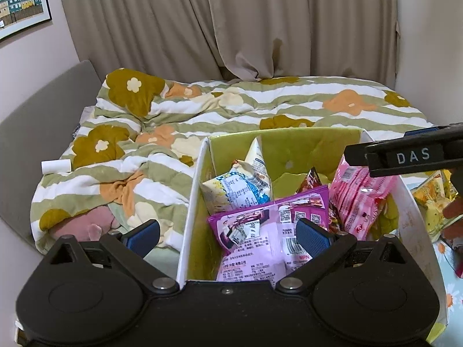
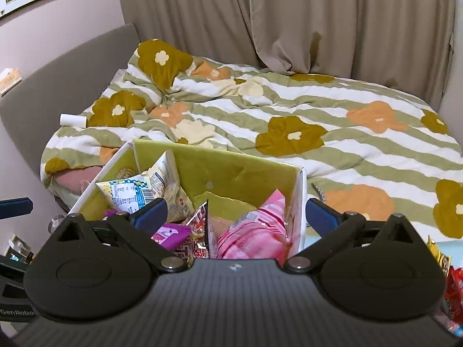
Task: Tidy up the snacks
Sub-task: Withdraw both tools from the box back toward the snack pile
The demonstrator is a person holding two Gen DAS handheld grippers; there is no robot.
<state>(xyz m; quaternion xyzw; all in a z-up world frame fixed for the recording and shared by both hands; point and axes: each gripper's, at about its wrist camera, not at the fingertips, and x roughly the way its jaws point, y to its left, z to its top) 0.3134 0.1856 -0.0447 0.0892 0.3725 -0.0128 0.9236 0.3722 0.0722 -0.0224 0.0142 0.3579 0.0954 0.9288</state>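
Observation:
A cardboard box (image 1: 191, 190) with white sides and a green inside stands on the bed and holds several snack packets. In the left wrist view these are a purple packet (image 1: 260, 231), a pink one (image 1: 356, 196), a pale yellow-and-blue one (image 1: 240, 188) and a red one (image 1: 311, 179). My left gripper (image 1: 228, 232) is open and straddles the box's left wall, its right pad over the purple packet, gripping nothing. My right gripper (image 2: 235, 212) is open above the box (image 2: 231, 170), astride its right wall, over the pink packet (image 2: 254, 231).
A flowered, striped quilt (image 2: 289, 110) covers the bed, with a white tube (image 1: 56, 166) and a pink plush (image 1: 84, 225) on its left side. Loose snacks (image 2: 451, 289) lie right of the box. Beige curtains (image 1: 231, 29) hang behind.

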